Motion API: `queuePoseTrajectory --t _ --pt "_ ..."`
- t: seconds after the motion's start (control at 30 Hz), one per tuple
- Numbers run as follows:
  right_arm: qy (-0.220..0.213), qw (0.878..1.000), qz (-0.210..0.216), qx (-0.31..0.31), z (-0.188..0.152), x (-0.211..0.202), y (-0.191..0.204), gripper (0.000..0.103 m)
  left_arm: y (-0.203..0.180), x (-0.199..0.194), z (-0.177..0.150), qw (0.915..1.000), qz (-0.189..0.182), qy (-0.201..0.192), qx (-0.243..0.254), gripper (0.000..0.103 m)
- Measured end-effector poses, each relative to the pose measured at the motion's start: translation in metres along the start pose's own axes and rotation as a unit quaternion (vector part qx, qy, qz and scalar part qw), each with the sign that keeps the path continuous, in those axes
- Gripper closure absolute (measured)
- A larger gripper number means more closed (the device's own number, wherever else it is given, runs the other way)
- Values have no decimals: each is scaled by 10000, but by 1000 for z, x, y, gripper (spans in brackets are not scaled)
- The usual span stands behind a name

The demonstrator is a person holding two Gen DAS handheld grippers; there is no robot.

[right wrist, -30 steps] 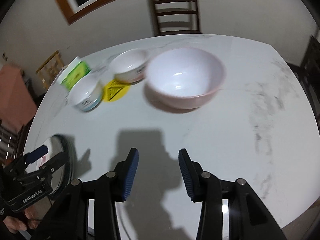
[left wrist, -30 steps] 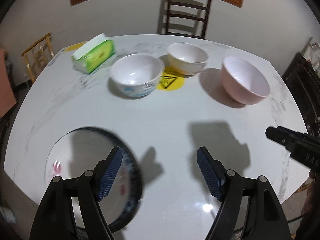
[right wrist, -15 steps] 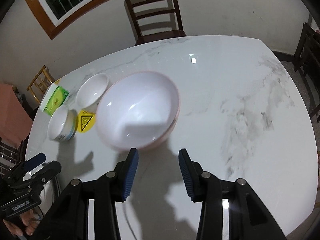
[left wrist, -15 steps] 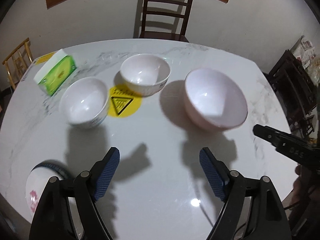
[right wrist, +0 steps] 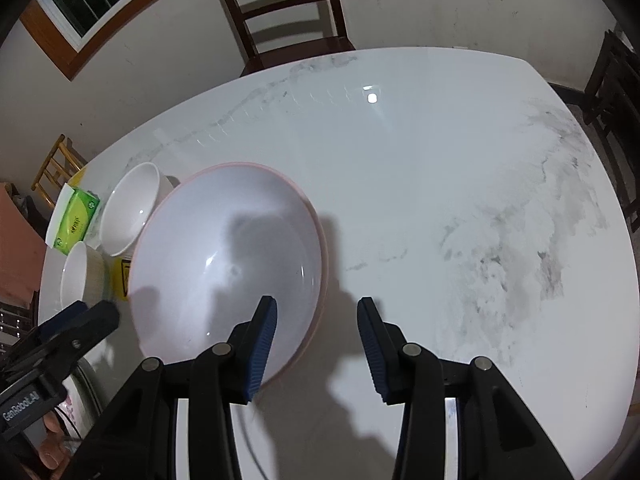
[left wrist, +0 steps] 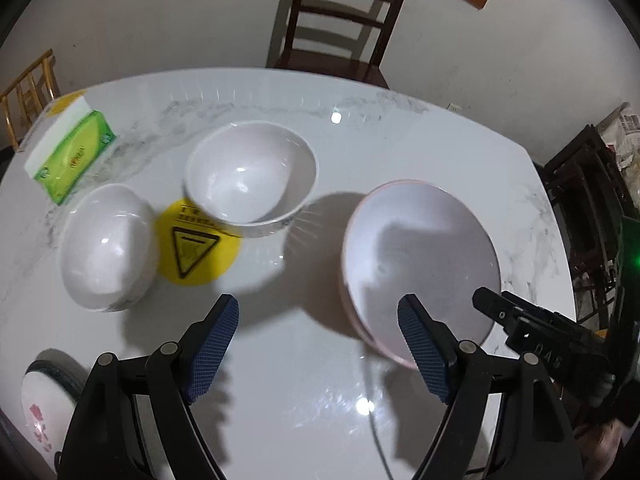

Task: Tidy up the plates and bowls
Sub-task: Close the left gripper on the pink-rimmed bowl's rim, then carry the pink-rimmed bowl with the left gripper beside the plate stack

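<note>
A big pink bowl (left wrist: 420,264) stands upright on the white marble table (left wrist: 320,408), and it also fills the left middle of the right wrist view as the pink bowl (right wrist: 228,264). My left gripper (left wrist: 320,344) is open wide; its right finger (left wrist: 424,348) overlaps the bowl's near left rim. My right gripper (right wrist: 317,344) is open, with its left finger (right wrist: 262,340) over the bowl's inside and the other outside the rim, neither pressing. Two white bowls (left wrist: 250,172) (left wrist: 108,248) sit to the left. A dark-rimmed plate (left wrist: 44,400) lies at the near left edge.
A green tissue box (left wrist: 70,156) lies at the far left, and a yellow warning sticker (left wrist: 196,248) is stuck between the white bowls. A dark wooden chair (left wrist: 336,28) stands behind the table. The marble (right wrist: 460,200) stretches right of the pink bowl.
Both grippers have travelled toward the pink bowl, which now looms large in each view. The plate has slid to the left view's bottom corner. Neither pair of jaws has visibly changed.
</note>
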State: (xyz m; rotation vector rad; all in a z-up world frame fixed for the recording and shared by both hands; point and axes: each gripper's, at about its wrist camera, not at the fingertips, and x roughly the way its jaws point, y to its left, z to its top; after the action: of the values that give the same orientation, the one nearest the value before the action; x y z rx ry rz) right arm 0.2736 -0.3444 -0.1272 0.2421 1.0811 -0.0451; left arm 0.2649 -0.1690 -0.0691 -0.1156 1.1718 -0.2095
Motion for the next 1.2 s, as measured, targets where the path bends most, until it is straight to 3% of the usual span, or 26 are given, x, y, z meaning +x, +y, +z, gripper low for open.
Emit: queuePoseTrajectory --t 0.17,0.4,0.43,0.63,0.9,1.2 --pt "69 9999 -53 -64 4 12 0 60 -6 26 5 9997 77 232 -37 36" --pt "81 9998 -87 -143 1 21 0 61 -1 50 4 9982 29 524 -287 66" --pt "52 9999 -72 -132 1 21 0 61 0 52 4 9980 -1 539 -326 67" --pt "27 9999 115 -110 -3 21 4 83 -6 51 0 9976 -401 528 -217 90" --pt "106 9999 50 -89 -19 13 13 84 -1 41 -12 9976 -329 604 -118 90" --pt "24 9996 110 -243 -50 -21 37 84 16 5 -45 9983 -119 566 68 91"
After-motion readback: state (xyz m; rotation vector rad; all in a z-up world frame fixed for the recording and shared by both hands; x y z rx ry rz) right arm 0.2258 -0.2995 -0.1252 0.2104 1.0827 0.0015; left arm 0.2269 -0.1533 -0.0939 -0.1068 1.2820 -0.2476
